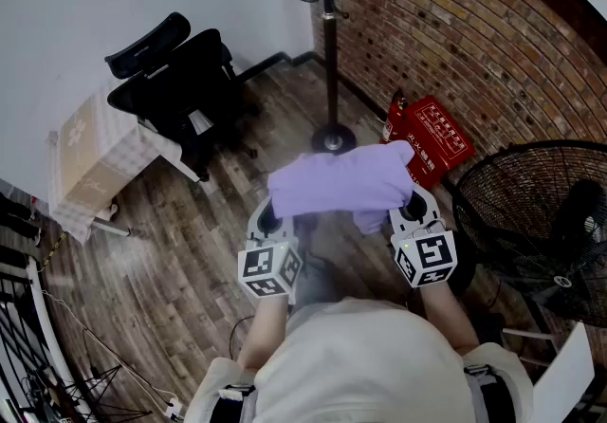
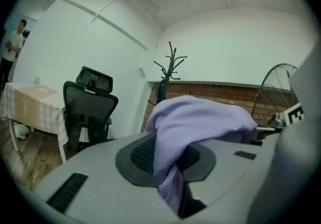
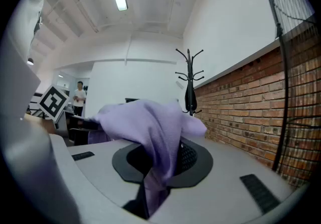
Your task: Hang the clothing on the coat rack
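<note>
A lilac garment (image 1: 343, 178) hangs stretched between my two grippers in front of my chest. My left gripper (image 1: 269, 220) is shut on its left end, and the cloth (image 2: 170, 168) runs down into the closed jaws. My right gripper (image 1: 413, 209) is shut on the right end, where the fabric (image 3: 158, 168) is pinched between the pads. The dark coat rack (image 1: 329, 32) stands ahead near the brick wall, its round base (image 1: 333, 138) just beyond the garment. The rack's hooks (image 2: 171, 65) show in the left gripper view and its top (image 3: 189, 75) shows in the right gripper view.
A black office chair (image 1: 180, 89) stands to the left of the rack beside a table with a checked cloth (image 1: 90, 160). A red box (image 1: 432, 135) lies by the brick wall (image 1: 474, 23). A large black fan (image 1: 536, 212) stands at my right.
</note>
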A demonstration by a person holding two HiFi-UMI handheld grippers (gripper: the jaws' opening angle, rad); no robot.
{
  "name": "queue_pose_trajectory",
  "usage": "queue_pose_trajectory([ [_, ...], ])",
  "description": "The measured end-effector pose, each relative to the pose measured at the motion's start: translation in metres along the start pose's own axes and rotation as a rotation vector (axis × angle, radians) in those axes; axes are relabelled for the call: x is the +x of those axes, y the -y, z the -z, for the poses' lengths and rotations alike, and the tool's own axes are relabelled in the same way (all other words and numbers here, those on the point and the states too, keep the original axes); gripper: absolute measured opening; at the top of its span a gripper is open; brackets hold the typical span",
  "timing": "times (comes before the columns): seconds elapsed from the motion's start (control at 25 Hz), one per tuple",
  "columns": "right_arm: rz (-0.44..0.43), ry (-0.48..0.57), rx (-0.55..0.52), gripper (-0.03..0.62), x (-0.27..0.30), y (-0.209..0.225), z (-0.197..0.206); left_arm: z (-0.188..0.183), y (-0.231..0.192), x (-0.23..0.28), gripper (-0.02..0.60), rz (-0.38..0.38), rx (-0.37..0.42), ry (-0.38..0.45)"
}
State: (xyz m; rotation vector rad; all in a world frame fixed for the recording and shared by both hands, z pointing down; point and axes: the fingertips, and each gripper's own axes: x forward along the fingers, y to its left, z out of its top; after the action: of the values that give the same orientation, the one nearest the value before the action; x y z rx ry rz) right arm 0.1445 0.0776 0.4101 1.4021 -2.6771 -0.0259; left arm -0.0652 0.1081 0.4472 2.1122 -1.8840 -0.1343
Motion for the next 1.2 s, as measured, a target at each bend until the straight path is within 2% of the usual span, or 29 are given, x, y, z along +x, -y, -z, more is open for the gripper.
queue_pose_trajectory([
  [0.24, 0.02, 0.006, -0.023, 0.054, -0.054, -0.007, -0.003, 0.012, 0.029, -0.047, 0.058, 0.015, 0.05, -0.03],
  [0.44, 0.021, 0.017, 0.004, 0.054, -0.072, -0.019, -0.003, 0.014, 0.033, -0.069, 0.058, 0.025, 0.05, -0.026],
  [0.68, 0.008, 0.014, 0.015, 0.054, -0.084, -0.023, 0.001, 0.012, 0.038, -0.081, 0.058, 0.026, 0.061, -0.009],
  [1.2, 0.005, 0.036, 0.02, 0.054, -0.097, -0.02, -0.006, 0.009, 0.05, -0.087, 0.058, 0.04, 0.031, 0.017],
])
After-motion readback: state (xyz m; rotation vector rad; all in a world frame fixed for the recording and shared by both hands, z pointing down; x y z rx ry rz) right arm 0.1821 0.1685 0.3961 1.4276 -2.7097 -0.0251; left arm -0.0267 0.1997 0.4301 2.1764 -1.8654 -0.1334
